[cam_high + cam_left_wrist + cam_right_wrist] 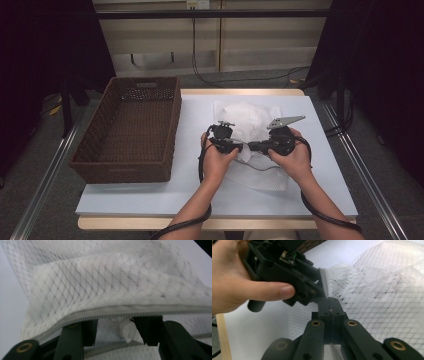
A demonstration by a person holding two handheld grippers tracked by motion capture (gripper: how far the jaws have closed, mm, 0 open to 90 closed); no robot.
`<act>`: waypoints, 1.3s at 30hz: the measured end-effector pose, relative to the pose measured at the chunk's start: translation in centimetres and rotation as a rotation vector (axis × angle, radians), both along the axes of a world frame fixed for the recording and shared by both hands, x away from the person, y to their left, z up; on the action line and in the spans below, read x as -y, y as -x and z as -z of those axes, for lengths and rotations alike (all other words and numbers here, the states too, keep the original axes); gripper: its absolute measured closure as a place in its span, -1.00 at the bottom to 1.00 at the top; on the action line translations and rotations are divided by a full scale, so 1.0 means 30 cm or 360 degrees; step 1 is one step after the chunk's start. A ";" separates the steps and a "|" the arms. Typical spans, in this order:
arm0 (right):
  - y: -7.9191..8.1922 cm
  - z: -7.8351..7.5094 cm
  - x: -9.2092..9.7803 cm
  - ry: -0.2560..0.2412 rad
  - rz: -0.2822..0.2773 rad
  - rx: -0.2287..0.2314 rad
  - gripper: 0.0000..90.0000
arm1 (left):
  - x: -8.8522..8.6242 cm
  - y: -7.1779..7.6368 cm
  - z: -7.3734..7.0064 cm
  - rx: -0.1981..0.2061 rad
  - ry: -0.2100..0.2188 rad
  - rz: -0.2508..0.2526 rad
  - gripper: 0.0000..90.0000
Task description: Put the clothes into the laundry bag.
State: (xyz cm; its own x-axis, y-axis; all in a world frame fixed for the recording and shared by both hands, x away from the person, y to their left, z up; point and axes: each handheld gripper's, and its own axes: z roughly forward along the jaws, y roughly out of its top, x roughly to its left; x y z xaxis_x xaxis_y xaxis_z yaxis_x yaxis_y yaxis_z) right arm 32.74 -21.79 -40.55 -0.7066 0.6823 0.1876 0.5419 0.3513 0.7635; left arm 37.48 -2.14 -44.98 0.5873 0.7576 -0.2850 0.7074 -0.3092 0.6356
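Two tools at work: both meet over a white mesh bag at the centre of the high view.
Table [150,200]: pale top, filling the middle of the frame.
Basket [131,129]: brown wicker, left of centre, well apart from the bag.
Mesh bag [247,120]: crumpled at centre, zipper edge toward the person.
Left tool [234,146]: jaws apart, straddling the zipper [130,311] near a white tab.
Right tool [256,146]: jaws pressed together on the bag's edge, just beside the left tool.
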 end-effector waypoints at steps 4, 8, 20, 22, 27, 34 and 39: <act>0.000 0.000 0.000 0.0001 0.0001 0.0001 1.00 | -0.009 0.021 -0.012 0.0022 -0.0016 0.0059 -0.04; 0.001 0.001 0.000 -0.0004 0.0001 -0.0003 1.00 | -0.017 0.036 -0.018 0.0014 -0.0047 0.0101 -0.20; 0.000 0.002 0.004 -0.0010 0.0008 -0.0010 1.00 | -0.055 0.094 -0.003 0.0000 -0.0104 0.0196 -0.32; 0.000 0.002 0.004 -0.0009 0.0011 -0.0010 1.00 | -0.059 0.102 0.002 0.0035 -0.0126 0.0210 -0.31; -0.002 0.005 0.002 -0.0004 0.0005 -0.0009 1.00 | -0.065 0.127 0.026 0.0024 -0.0183 0.0265 -0.28; -0.001 0.005 -0.003 0.0000 0.0001 -0.0010 1.00 | -0.057 0.129 0.067 0.0065 -0.0272 0.0276 -0.36; -0.001 0.007 -0.005 0.0005 0.0003 -0.0014 1.00 | -0.030 0.143 0.070 0.0141 -0.0401 0.0295 -0.37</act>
State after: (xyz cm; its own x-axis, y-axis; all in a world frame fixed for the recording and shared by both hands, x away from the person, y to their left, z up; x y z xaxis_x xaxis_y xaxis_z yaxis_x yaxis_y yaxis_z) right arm 32.78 -21.66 -40.76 -0.7038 0.6841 0.1915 0.5492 0.3529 0.7576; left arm 33.19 -1.23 -47.07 0.7359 0.6756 -0.0437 0.5698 -0.5832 0.5790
